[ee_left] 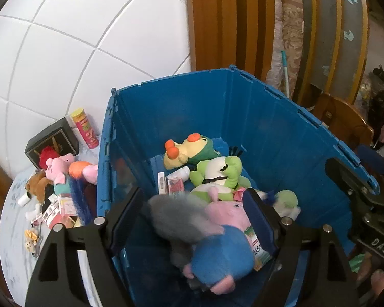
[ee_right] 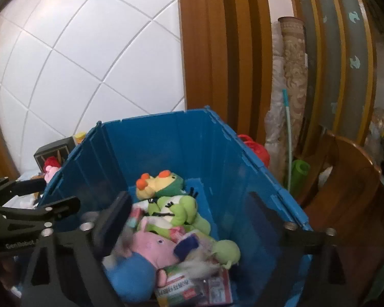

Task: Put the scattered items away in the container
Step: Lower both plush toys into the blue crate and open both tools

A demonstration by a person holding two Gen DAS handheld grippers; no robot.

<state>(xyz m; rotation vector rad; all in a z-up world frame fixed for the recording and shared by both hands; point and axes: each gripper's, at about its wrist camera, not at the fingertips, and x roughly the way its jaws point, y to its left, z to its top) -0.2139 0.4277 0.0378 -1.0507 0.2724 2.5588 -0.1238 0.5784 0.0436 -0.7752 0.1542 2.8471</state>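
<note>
- The left tool (ee_left: 193,212) hangs over the near end of the blue bin (ee_left: 268,117) with its jaws wide apart. A blurred grey-and-blue plush (ee_left: 204,240) sits between them, but neither pad visibly presses it. I cannot tell whether it is loose or just brushing the pads; I judge it is dropping or lying free.
- The right tool (ee_right: 192,217) is over the same bin, jaws also spread wide and nothing in them.
- Risk: both tools crowd one opening. The left tool shows at the edge of the right view, so a hasty pull-back could knock them together.
- In the bin, the pig (ee_right: 153,248) lies on the heap beside a box (ee_right: 181,289) with green and red print. Behind them lie the green plush (ee_left: 217,176) and the frog (ee_left: 189,151) with orange eyes.
- Risk: the heap is soft and uneven. A jaw lowered into it could snag fabric and drag a toy out when lifted.
- Farther left, on the counter (ee_left: 15,230), things lie outside the bin: a second pig (ee_left: 59,171), a brown plush (ee_left: 37,181), small cartons (ee_left: 51,212), a dark box (ee_left: 51,140) and a pink can (ee_left: 85,128).
- Risk: the cartons lie tight against the bin wall, so a grasp there may scrape the wall or pinch two at once. The can stands upright near the wall tiles and could tip if nudged.
</note>
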